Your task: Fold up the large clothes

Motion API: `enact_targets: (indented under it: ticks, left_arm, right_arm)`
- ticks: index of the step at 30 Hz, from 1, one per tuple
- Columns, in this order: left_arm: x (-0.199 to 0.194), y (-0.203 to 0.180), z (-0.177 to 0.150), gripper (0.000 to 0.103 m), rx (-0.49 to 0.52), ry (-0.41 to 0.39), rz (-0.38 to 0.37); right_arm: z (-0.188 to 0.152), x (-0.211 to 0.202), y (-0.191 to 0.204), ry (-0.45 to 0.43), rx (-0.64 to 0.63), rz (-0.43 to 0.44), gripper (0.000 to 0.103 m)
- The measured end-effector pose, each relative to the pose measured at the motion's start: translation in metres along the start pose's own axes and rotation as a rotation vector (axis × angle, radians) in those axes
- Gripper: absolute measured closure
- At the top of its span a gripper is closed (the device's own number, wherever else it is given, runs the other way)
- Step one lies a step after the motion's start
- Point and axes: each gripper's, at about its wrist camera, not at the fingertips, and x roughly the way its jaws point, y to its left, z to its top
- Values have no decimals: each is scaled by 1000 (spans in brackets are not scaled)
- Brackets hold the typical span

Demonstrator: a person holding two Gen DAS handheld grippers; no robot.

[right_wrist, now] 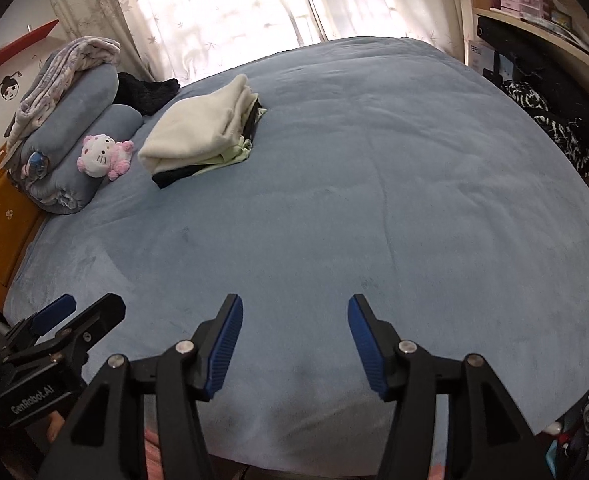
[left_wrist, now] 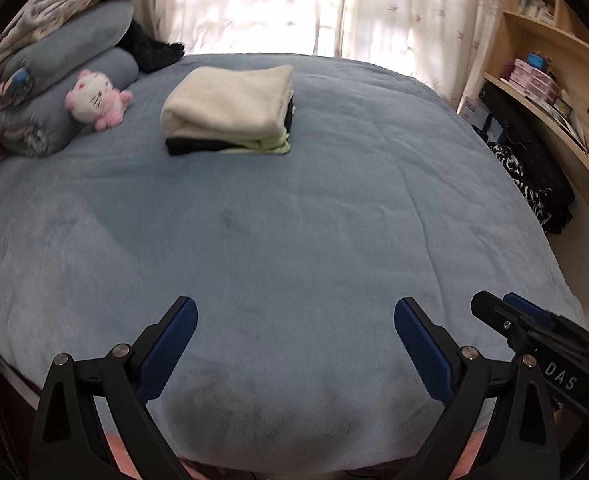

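Folded clothes [left_wrist: 230, 108] lie beside plush toy [left_wrist: 96, 100], pillows [left_wrist: 62, 92] behind.

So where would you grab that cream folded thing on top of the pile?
Probably the cream garment's rounded folded edge at the near-left corner, approached from the near side of the bed. The layers there are doubled into one thick roll, whereas the right side shows loose separate edges.

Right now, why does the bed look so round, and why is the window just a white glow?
In both wrist views the fisheye lens bends the blue bed into a dome. In the left wrist view daylight through the curtains washes out to white; in the right wrist view likewise. The folded pile stays fairly sharp; each view's corners go black.
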Motion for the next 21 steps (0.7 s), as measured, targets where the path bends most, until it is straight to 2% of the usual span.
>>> enact_targets:
  ticks: [5,13,21]
  left_arm:
    - [-3,-2,-5,5,10,8,55]
    - [-8,-8,-5,5,28,-19,74]
    - [-16,-19,-5,5,46,-26,59]
  right_arm:
    - [-5,-5,2,-3,-21,0,48]
    - [-8,-12,11,-32,-74,-5,48]
    - [-7,-16,7,-47,-60,-17,48]
